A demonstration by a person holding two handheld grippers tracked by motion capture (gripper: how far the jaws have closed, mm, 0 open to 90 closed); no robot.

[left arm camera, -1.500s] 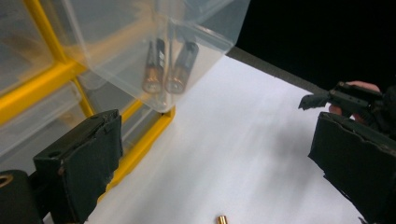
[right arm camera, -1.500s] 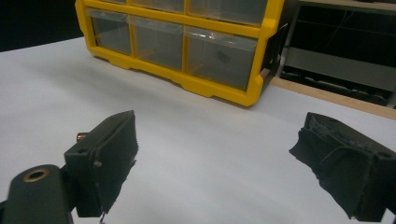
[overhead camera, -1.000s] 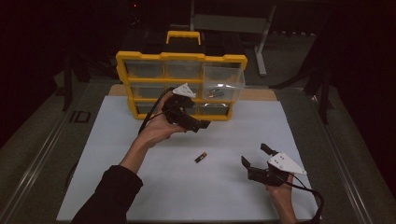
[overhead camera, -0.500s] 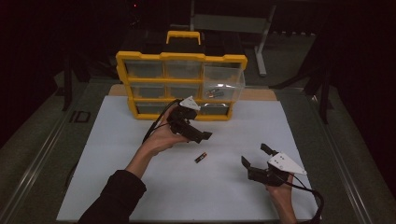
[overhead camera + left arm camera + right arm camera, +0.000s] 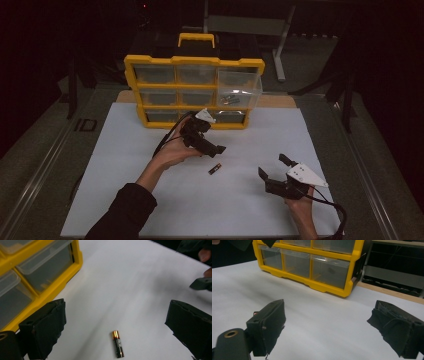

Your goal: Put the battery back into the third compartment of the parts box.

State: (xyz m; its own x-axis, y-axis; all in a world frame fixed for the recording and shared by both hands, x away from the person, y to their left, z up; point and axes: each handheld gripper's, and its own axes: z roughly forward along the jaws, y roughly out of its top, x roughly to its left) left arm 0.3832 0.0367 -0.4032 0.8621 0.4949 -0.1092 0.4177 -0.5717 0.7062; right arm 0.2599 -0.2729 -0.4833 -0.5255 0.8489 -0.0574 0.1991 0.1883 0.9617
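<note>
One battery [image 5: 215, 169] lies flat on the white desk [image 5: 125, 200], alone on the sheet between the two tools, and the left hand-held gripper [image 5: 212, 148] has come away from the front of the yellow drawer cabinet [image 5: 150, 62] over the last second to hang just above and behind it — jaws spread wide, nothing between them. In the left gripper view the battery [image 5: 118, 344] sits low between the two black pads, nearer the left one, its length running roughly along the line of sight, so my reading is that the pick-up is now lined up but not begun. The right hand-held gripper [image 5: 273, 172] has not shifted; it rests low near the front right of the sheet, open and empty, well apart from the battery. One clear drawer [image 5: 240, 90] stands pulled out at the cabinet's right, with small metal pieces inside — a likely destination, though that is a guess. Room is generous: bare sheet on every side of the battery, the cabinet's lower rail near behind the left tool, the desk's front edge well off.
</note>
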